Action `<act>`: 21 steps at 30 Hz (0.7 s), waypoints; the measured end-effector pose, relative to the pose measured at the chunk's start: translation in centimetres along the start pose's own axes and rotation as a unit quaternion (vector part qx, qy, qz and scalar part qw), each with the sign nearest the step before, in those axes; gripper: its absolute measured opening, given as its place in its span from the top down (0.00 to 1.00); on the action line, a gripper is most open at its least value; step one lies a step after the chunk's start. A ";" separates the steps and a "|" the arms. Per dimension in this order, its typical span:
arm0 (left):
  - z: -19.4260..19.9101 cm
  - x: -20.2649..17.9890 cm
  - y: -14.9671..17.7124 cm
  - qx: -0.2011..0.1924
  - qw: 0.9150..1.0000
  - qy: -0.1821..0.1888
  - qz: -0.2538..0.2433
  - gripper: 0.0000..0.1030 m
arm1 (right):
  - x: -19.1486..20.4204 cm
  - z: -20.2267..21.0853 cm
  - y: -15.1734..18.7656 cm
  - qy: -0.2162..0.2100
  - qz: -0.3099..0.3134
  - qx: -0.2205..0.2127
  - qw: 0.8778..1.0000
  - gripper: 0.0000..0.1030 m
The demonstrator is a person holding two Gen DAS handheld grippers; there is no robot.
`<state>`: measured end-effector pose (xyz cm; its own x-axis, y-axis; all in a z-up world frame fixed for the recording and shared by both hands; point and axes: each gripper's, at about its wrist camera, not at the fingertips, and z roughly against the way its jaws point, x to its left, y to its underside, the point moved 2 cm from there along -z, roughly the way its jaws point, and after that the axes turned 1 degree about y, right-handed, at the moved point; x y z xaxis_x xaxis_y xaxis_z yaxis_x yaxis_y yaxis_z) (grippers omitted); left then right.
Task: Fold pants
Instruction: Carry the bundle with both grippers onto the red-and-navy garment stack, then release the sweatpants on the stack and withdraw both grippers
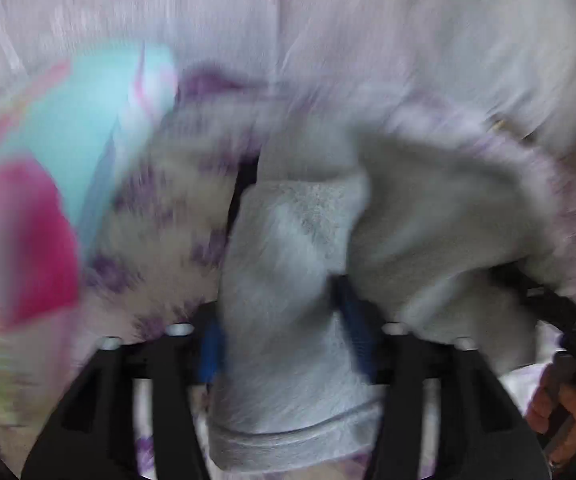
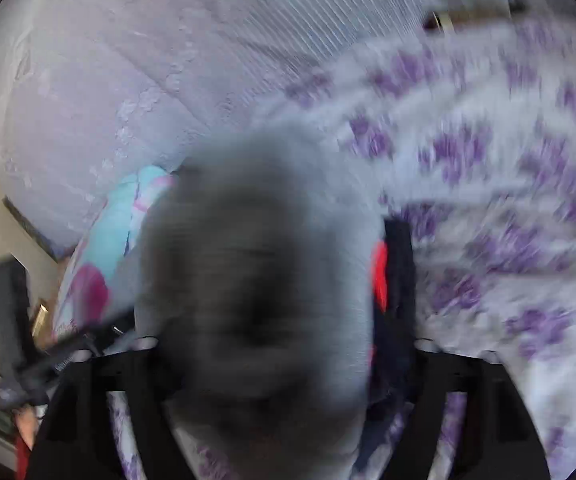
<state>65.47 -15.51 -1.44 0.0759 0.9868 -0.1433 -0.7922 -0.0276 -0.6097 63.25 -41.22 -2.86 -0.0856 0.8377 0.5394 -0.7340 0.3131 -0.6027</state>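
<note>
Where pants (image 1: 288, 280) drape, purple-flowered bedsheet (image 2: 487, 160).

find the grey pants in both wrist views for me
Left wrist view: the grey pants fill the lower centre, bunched between the jaws.
Right wrist view: they are the blurred dark grey mass at centre.
Shared landmark: the turquoise and pink pillow, left of the pants in both.
</note>
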 end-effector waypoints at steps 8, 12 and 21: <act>4.6 -0.2 1.3 -0.075 0.994 -0.057 -0.048 0.15 | 3.3 4.2 -1.0 0.026 0.061 -0.062 0.996 0.10; 9.8 -0.9 3.3 -0.123 0.984 -0.097 -0.088 0.11 | 5.6 9.3 -0.2 0.040 0.072 -0.117 0.990 0.08; 19.4 -0.8 19.5 -0.194 0.975 -0.070 -0.087 0.05 | 8.5 18.3 17.9 0.143 0.145 -0.255 0.945 0.03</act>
<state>38.23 -13.71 1.86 0.0837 0.9934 0.0788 -0.4837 0.1096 -0.8684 37.03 -36.70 1.73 0.0054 0.9852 0.1713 -0.2809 0.1659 -0.9453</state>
